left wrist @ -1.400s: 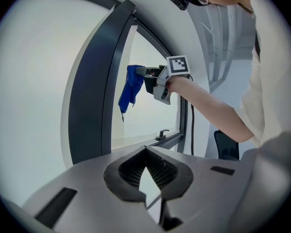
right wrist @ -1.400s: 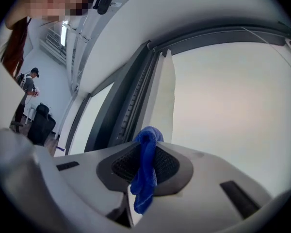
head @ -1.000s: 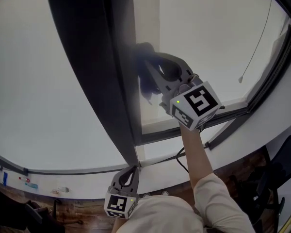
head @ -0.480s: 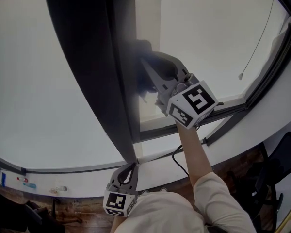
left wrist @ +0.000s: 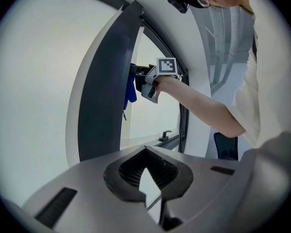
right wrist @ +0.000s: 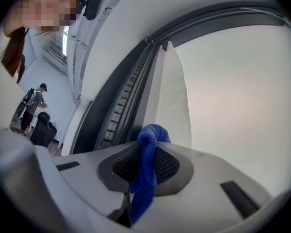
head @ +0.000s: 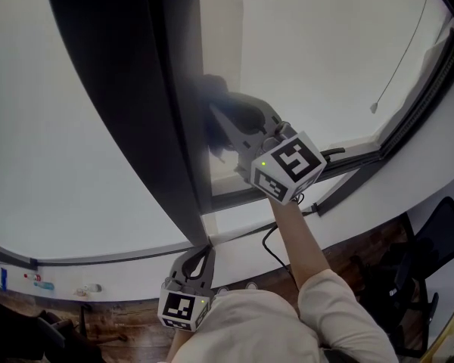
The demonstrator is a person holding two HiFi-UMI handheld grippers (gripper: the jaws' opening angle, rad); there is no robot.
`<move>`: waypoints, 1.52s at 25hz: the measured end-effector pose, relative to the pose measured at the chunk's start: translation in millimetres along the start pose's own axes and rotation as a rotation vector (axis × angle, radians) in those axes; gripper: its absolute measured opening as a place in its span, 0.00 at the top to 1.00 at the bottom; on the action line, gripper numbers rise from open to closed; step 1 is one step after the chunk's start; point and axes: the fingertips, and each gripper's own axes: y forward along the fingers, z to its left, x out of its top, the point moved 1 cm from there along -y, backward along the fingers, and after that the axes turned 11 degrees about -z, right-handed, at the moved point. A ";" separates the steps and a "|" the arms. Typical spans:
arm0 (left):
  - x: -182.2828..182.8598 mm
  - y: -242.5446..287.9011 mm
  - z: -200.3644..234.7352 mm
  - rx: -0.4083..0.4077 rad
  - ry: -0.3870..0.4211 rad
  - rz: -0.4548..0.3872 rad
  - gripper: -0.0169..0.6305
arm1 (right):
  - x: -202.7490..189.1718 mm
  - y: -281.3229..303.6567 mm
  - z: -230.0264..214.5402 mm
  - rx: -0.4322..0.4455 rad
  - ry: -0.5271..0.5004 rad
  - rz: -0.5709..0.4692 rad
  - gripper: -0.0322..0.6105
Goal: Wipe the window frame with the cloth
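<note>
nearest the body, the left gripper [head: 199, 262] hangs low by the sill [head: 242, 259], its jaws drawn together on nothing and taking no part in the work. further out, the person's forearm [head: 299, 237] reaches up to the right gripper [head: 221, 131], whose jaws are clamped on a blue cloth [right wrist: 145, 176]; a fold of it pokes out past the tips and the rest trails down between the pads. that fold is pressed against the inner edge of the dark upright window frame [head: 155, 119], where the frame meets the pale pane, about midway up the part that shows. the left gripper view confirms it from the side: the cloth [left wrist: 130, 89] sits right on the frame's edge. beyond are bright glass, a thin blind cord [head: 397, 59] and the dark outer frame on the right. the wiping looks to be mid-stroke, by my judgement: the stretch of upright below the cloth down to the sill is still to cover, and no view shows which parts are already clean. compared with a second ago, the right gripper and cloth have slid a little down the upright toward the sill, while the left gripper has stayed put.
</note>
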 end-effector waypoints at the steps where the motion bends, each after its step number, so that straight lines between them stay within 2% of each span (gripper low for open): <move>1: 0.7 1.7 -0.8 -0.006 0.000 -0.001 0.96 | -5.6 -2.4 0.9 -0.005 0.006 0.010 0.86; 14: -3.8 9.0 -4.9 -0.037 -0.001 0.003 0.96 | -84.6 -41.4 23.3 -0.045 0.137 0.150 0.87; 26: -1.5 10.5 -5.3 -0.049 -0.014 0.003 0.96 | -114.9 -56.6 34.3 -0.062 0.205 0.204 0.87; 38: -10.2 16.2 -0.1 -0.064 -0.025 0.014 0.96 | -149.2 -73.5 42.4 -0.078 0.223 0.301 0.87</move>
